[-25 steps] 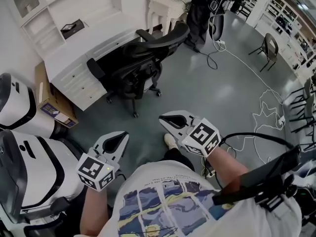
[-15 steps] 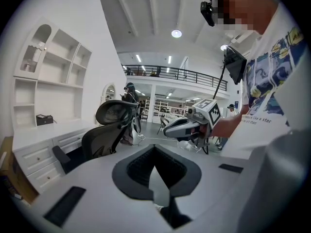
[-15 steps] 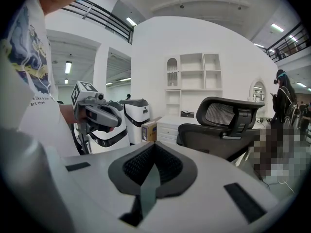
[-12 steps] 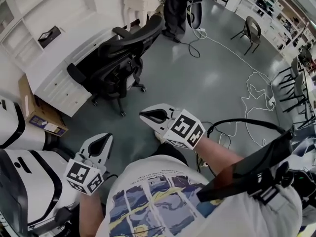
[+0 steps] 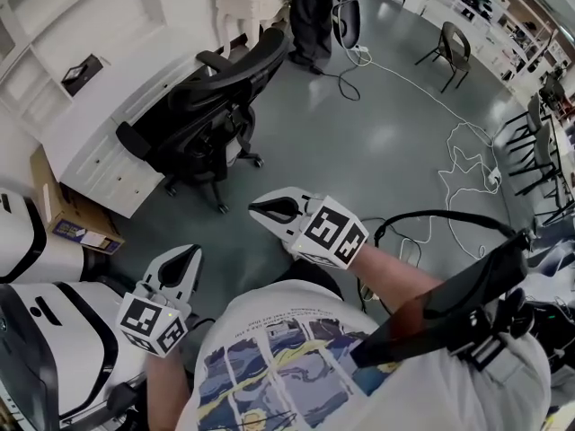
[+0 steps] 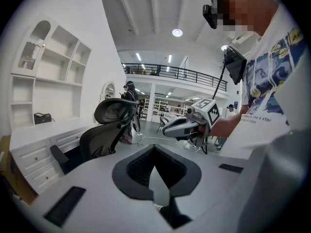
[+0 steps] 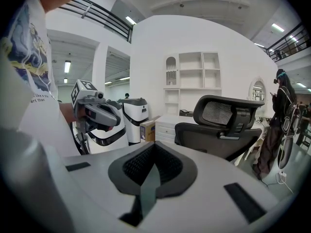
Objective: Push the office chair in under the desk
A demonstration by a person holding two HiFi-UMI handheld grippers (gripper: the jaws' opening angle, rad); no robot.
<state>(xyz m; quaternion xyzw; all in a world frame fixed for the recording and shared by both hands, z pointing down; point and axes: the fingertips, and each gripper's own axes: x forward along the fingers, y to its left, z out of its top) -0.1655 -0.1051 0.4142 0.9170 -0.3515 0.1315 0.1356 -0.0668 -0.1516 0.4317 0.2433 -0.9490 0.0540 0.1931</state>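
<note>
The black mesh office chair (image 5: 211, 106) stands on the grey floor, its seat turned toward the white desk (image 5: 99, 142) and its back out in the room. Both grippers are held in the air short of it, touching nothing. My left gripper (image 5: 190, 253) is low at the left, shut and empty. Nearer the chair, my right gripper (image 5: 254, 210) is also shut and empty. In the left gripper view the chair (image 6: 109, 125) is ahead at the left and the right gripper (image 6: 182, 126) at the right. The right gripper view has the chair (image 7: 221, 125) at the right and the left gripper (image 7: 99, 114) at the left.
White machines (image 5: 45, 330) stand close at my left, next to a cardboard box (image 5: 58, 214) by the desk. Cables (image 5: 458, 164) trail over the floor at the right. A person (image 5: 310, 12) stands beyond the chair, and a folding chair (image 5: 449, 43) sits farther back.
The head view has swung, so the chair sits further left in the picture. My right gripper has come a little closer to the chair. Both stay shut; the chair has not moved.
</note>
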